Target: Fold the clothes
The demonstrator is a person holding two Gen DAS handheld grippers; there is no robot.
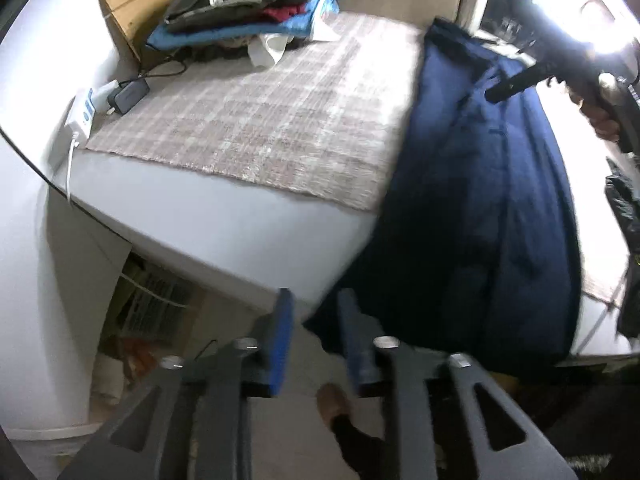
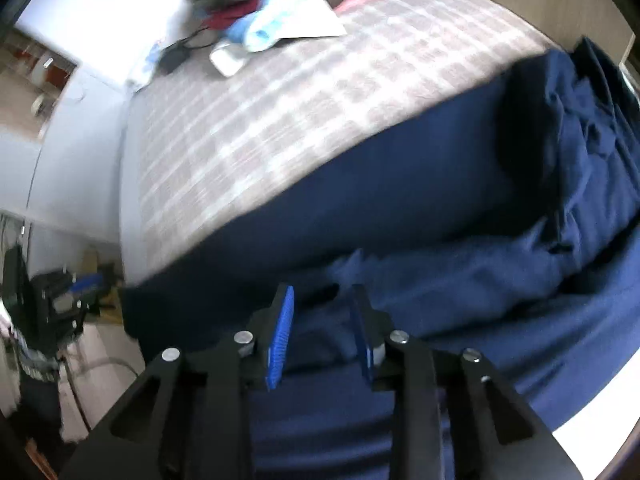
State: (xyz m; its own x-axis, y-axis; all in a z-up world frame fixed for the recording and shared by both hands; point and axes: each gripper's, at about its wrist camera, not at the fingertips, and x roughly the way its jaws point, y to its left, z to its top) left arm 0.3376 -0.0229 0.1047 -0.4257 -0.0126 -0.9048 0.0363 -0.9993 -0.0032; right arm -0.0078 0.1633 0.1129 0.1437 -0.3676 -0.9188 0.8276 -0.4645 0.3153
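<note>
left gripper (image 1: pixel 314 338): nearest of all, at the near edge of the bed, jaws parted with nothing between them; the hem of the navy garment (image 1: pixel 480 216) hangs just to its right.
right gripper (image 2: pixel 322 340): low over the navy cloth, jaws apart; cloth shows through the gap, but i can't tell whether it is pinched or only lies behind.
navy garment: lies lengthwise along the right side of the plaid cover (image 1: pixel 280 120), its near end drooping over the mattress (image 1: pixel 224 220) edge, and bunched and creased at the far end.
doing it well: my guess is each gripper wants a firm bite on a corner or an edge, with the cloth drawn flat and the far creases pulled out, so any fold lands straight.
pile of clothes (image 1: pixel 248 4): far left, grey over red and blue, already stacked.
charger (image 1: pixel 128 96): far left by the white power strip (image 1: pixel 86 114).
writing: none i can read; the strip's blue marks are too blurred.
</note>
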